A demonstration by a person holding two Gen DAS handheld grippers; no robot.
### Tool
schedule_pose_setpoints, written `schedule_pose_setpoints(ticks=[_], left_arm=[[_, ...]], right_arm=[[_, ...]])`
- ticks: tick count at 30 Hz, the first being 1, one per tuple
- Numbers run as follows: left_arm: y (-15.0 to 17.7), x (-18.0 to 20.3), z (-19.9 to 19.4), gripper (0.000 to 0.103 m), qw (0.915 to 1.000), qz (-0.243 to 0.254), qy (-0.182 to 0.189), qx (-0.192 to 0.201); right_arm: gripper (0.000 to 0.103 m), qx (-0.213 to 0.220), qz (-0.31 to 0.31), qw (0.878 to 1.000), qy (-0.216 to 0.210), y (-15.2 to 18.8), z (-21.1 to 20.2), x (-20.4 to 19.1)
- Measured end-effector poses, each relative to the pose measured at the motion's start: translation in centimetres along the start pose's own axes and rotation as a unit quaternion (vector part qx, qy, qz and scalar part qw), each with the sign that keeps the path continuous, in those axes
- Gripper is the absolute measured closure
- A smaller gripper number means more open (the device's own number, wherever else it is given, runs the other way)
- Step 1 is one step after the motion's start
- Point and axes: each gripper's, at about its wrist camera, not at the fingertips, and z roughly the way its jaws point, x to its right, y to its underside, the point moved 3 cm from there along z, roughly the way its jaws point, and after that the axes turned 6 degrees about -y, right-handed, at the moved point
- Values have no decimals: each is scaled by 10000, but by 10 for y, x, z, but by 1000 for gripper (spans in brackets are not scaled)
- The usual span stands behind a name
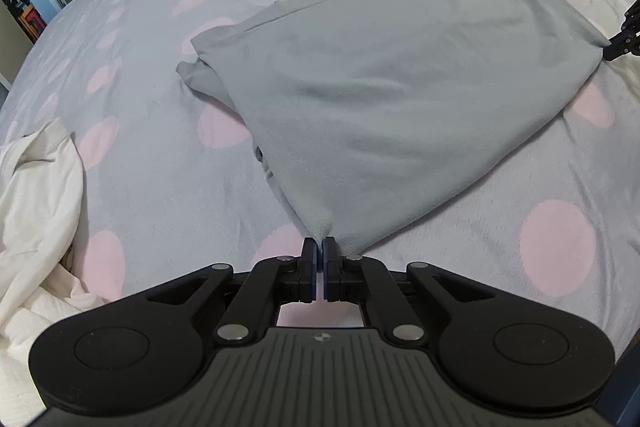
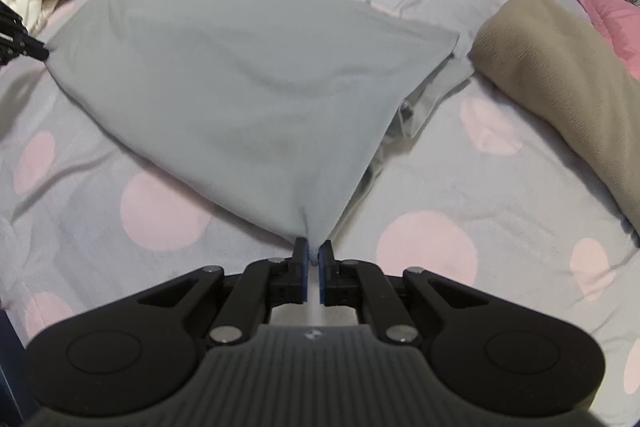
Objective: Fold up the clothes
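Left wrist view: left gripper (image 1: 319, 247) jaws pinched tight on the near corner of the grey garment (image 1: 400, 79), which lies flat on the dotted bed cover (image 1: 160, 187); right gripper (image 1: 622, 43) bites the far-right corner. Right wrist view: right gripper (image 2: 313, 251) jaws nipped on its own corner, cloth bunched between the pads. Judgement: lift both corners together, keep the edge taut, carry it over evenly, clear of the white garment (image 1: 36, 211) and tan blanket (image 2: 560, 75).
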Motion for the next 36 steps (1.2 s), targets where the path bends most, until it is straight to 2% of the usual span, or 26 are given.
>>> schedule_pose_setpoints(ticks=[2,5,7,9,11,13,15,18,20,26,32,36], left_arm=[[1,0,-1,102,10000,19,-45,-35],[8,-2,3,102,9986,157,-367,-349],[12,-8,2,101,9975,151,-571,-386],[11,-10,-7,100,9983,82,-546,-180],[8,-6,-16,91,9983,129,-571,27],[6,7,-23,84,9978,322,-543,223],[4,21,-27,79,9964,548,-521,391],[5,43,-26,71,9928,910,-562,539],[8,55,-20,67,9882,1205,-742,589],[17,82,-1,67,9729,1892,-1188,592],[23,102,13,67,9503,2424,-1749,875],[17,105,23,67,9429,2550,-1898,989]], right_arm=[[97,-131,91,9999,39,3,3,2],[97,-297,199,9992,158,8,5,8],[96,-268,273,9990,223,13,0,13],[95,-168,318,9990,248,14,-6,14],[94,-41,191,9995,264,13,-12,7],[87,45,-34,9995,314,9,-16,-5],[71,144,-303,9987,374,5,-20,-19],[68,262,-725,9958,496,1,-21,-40],[64,305,-1046,9915,716,0,-18,-53],[63,159,-1941,9683,1563,14,10,-94],[62,141,-2657,9421,2043,25,34,-115],[59,225,-2655,9407,2102,17,40,-106]])
